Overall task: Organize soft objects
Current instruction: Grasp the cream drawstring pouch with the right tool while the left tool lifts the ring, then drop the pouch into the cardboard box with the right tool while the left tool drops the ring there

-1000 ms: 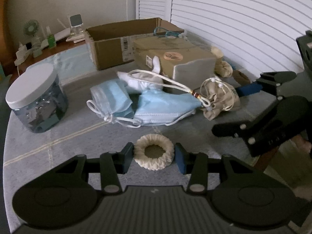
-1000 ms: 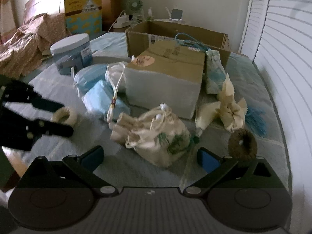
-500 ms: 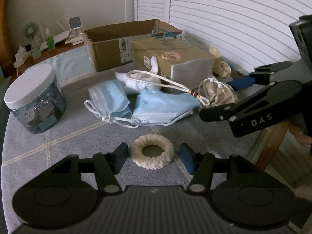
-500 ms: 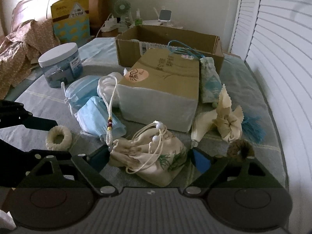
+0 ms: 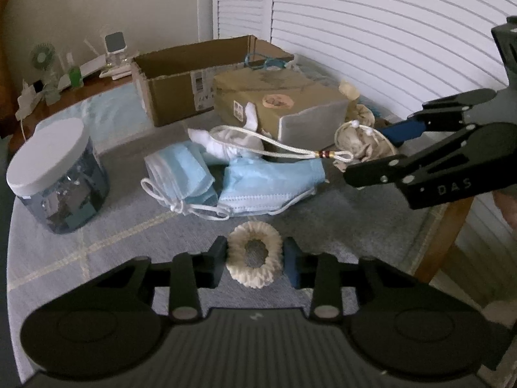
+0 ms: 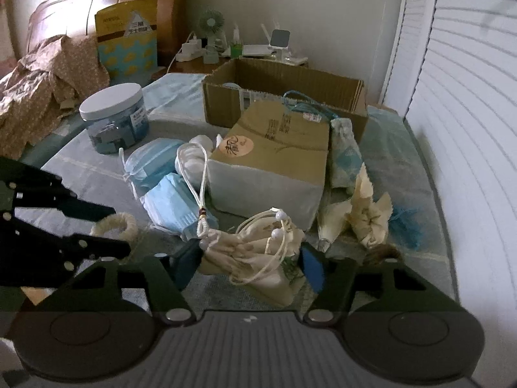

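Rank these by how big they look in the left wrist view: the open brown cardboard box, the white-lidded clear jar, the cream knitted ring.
1. Open brown cardboard box, largest, though farthest away.
2. White-lidded clear jar.
3. Cream knitted ring, smallest, although nearest the camera.

Both views are looking forward and downward along their own gripper fingers, sitting low and close over the grey cloth-covered table (image 5: 113,226). The left wrist camera is facing across the table toward the louvered white shutters (image 5: 371,32), with the right gripper (image 5: 368,153) entering from the right. The right wrist camera is facing toward the far wall and wooden headboard (image 6: 64,9), with the left gripper (image 6: 119,226) entering from the left. Both are sharing the blue face masks (image 5: 258,181), white-lidded jar (image 5: 55,174), open cardboard box (image 5: 181,97) and cream drawstring pouch (image 6: 258,252).
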`<state>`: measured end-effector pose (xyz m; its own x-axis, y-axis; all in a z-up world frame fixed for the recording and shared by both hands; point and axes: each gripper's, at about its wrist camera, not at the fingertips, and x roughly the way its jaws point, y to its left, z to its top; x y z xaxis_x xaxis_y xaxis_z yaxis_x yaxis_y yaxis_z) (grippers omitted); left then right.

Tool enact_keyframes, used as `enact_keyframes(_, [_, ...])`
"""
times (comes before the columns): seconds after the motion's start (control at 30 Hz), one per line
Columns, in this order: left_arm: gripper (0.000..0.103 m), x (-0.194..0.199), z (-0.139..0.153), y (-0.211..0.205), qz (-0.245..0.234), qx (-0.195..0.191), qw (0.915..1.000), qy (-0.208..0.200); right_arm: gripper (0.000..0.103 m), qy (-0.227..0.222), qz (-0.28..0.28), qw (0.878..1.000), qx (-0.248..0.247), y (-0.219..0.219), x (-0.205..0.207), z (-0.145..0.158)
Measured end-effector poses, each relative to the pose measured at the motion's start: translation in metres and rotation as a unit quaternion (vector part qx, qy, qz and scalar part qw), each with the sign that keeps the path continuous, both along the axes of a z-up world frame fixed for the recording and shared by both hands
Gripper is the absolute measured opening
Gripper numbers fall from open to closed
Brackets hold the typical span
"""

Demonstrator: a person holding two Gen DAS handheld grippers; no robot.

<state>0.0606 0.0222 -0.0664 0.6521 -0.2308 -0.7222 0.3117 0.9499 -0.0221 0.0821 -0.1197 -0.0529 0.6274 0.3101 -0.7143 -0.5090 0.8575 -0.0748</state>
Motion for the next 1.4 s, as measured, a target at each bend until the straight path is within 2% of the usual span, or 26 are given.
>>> enact_keyframes(0.43, [0.036, -0.001, 0.023, 0.01, -0.029, 0.001, 0.9995, -0.009, 0.067, -0.034, 0.006, 0.999, -0.022, -0.008, -0.011, 0.049])
enact_keyframes(0.77, [0.036, -0.006, 0.031, 0.013, -0.045, -0.002, 0.9986, -0.027, 0.067, -0.078, -0.002, 0.997, -0.028, -0.001, 0.016, 0.102])
enact_keyframes(1.1, [0.036, -0.005, 0.035, 0.02, -0.046, -0.017, 0.998, -0.041, 0.067, -0.103, -0.007, 0.994, -0.042, 0.026, 0.082, 0.143])
enact_keyframes(1.27, [0.036, -0.001, 0.034, 0.025, -0.04, -0.018, 0.9983, -0.039, 0.067, -0.101, -0.016, 0.994, -0.026, 0.045, 0.128, 0.159])
enact_keyframes(1.4, [0.036, 0.004, 0.033, 0.03, -0.031, -0.02, 0.9986, -0.037, 0.067, -0.086, -0.026, 0.996, -0.024, 0.06, 0.168, 0.159])
